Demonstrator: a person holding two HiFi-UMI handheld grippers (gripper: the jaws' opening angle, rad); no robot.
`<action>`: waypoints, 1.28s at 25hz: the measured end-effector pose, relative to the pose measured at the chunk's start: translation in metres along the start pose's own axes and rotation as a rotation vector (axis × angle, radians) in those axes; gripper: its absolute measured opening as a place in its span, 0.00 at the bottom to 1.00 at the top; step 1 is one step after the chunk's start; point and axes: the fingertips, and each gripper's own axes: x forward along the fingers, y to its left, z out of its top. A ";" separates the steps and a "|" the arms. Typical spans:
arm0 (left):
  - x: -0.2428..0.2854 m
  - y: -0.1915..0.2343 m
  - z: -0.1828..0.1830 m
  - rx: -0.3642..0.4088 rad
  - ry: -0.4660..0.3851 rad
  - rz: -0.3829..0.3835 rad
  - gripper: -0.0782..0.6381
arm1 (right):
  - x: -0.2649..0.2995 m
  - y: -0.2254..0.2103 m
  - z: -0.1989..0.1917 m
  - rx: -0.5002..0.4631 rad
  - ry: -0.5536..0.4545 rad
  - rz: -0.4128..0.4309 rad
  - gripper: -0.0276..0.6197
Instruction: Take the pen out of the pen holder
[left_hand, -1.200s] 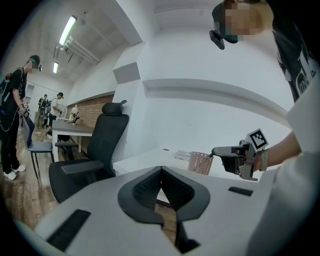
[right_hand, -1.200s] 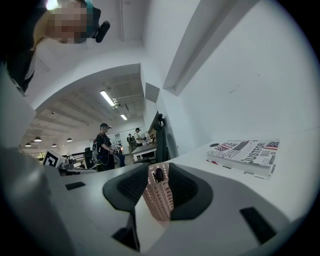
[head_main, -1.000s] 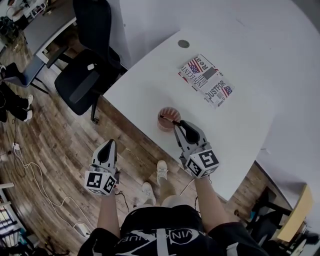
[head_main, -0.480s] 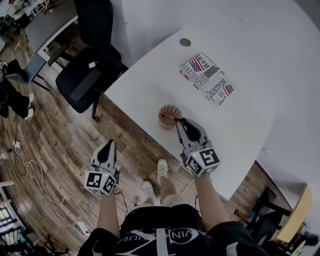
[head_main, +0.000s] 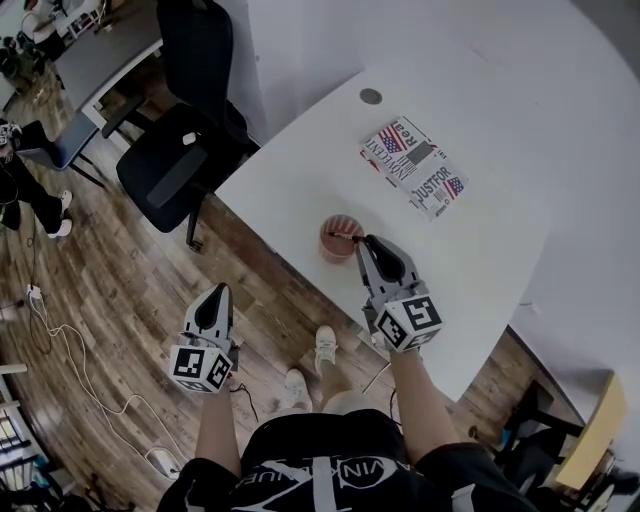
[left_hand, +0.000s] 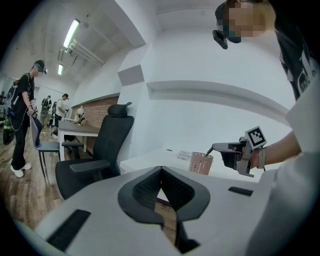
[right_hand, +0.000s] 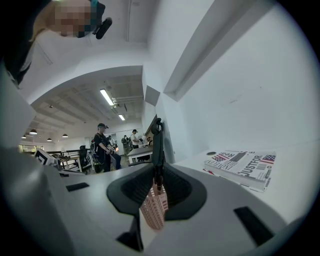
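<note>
Pen (right_hand: 158, 145), its upper end grasped by the right gripper's (right_hand: 158, 176) fingers, which have just been closing, stands in the pink pen holder (right_hand: 152, 210) on the tabletop (head_main: 480, 260); the grasp looks made, so a straight upward lift comes next. The left gripper (left_hand: 161, 170) hangs clenched and empty

You have one white table (head_main: 290, 170) in front of you, and on it one pen holder (head_main: 335, 252), one pen (head_main: 345, 238), one book (head_main: 415, 166) and one round cable port (head_main: 371, 96). You hold two grippers, the left gripper (head_main: 218, 292) and the right gripper (head_main: 364, 241), and below them are your own two shoes (head_main: 324, 345). Beyond the table, count one black office chair (head_main: 180, 150), one grey chair (head_main: 60, 148) and one second desk (head_main: 100, 55). At least three other people (left_hand: 22, 115) stand in the background of your left gripper view, and any farther off are too small to count.
</note>
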 end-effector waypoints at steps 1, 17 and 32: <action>-0.001 0.000 0.001 0.002 -0.002 0.001 0.13 | -0.001 0.001 0.002 -0.002 -0.001 -0.001 0.14; -0.018 0.007 0.024 0.019 -0.052 0.008 0.13 | -0.016 0.011 0.030 -0.028 -0.044 -0.017 0.14; -0.029 0.001 0.038 0.034 -0.078 -0.005 0.13 | -0.041 0.013 0.055 -0.049 -0.095 -0.049 0.14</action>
